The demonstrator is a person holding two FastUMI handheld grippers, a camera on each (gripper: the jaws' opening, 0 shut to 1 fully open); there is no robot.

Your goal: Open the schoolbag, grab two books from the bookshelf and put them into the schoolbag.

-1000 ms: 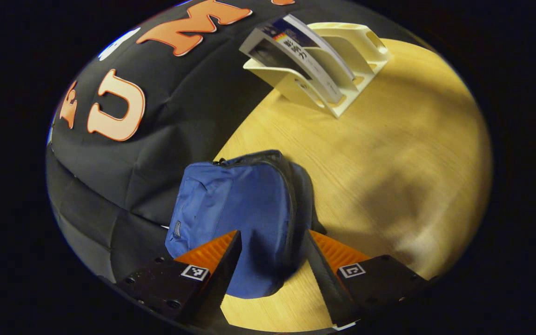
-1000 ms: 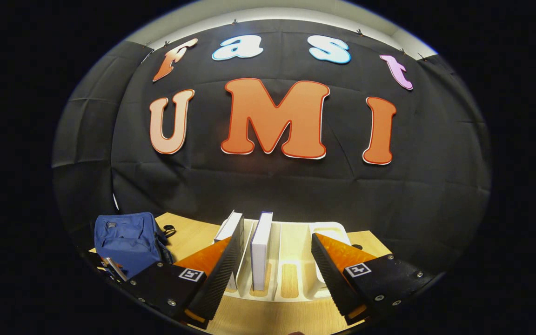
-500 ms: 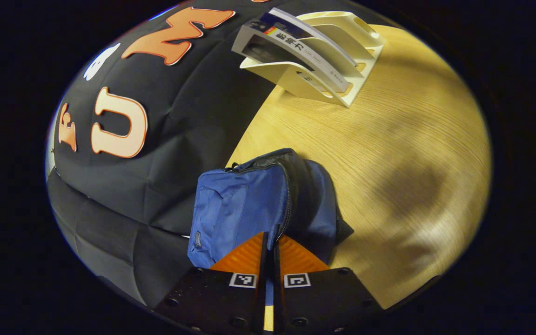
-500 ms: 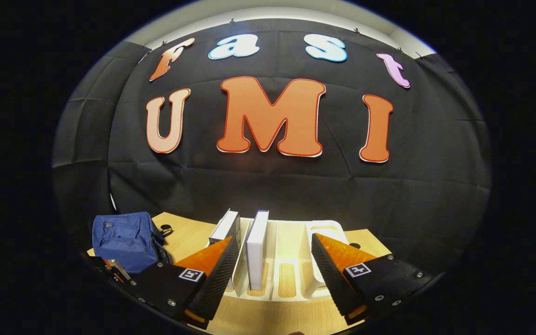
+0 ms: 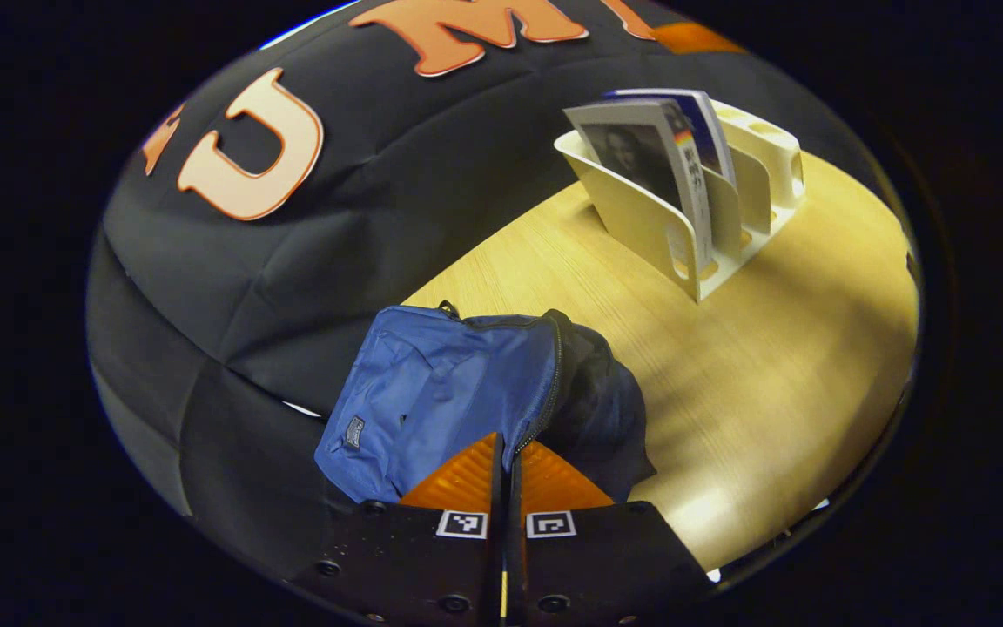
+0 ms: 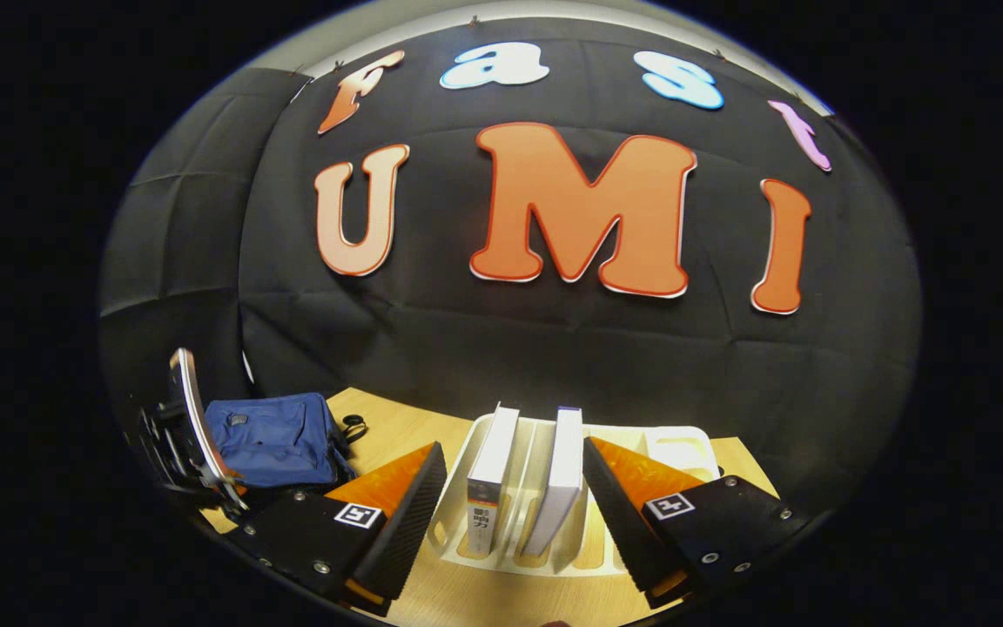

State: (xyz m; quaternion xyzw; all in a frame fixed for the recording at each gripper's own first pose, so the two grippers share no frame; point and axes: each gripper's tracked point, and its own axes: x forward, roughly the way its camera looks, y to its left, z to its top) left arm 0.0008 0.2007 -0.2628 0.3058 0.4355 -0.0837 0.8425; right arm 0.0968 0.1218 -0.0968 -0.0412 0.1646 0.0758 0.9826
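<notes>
Schoolbag zipper dragged further open

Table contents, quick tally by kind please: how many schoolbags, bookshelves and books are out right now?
Schoolbags: 1, the blue schoolbag, its zipper edge pinched by the left gripper.
Bookshelves: 1, the cream bookshelf.
Books: 2, the left book and the right book, both standing in the bookshelf between the open fingers of the right gripper.
Total: 4.

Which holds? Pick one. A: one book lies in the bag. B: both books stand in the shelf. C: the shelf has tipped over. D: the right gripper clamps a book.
B: two books stand in the shelf, with the right gripper open around them.
</notes>
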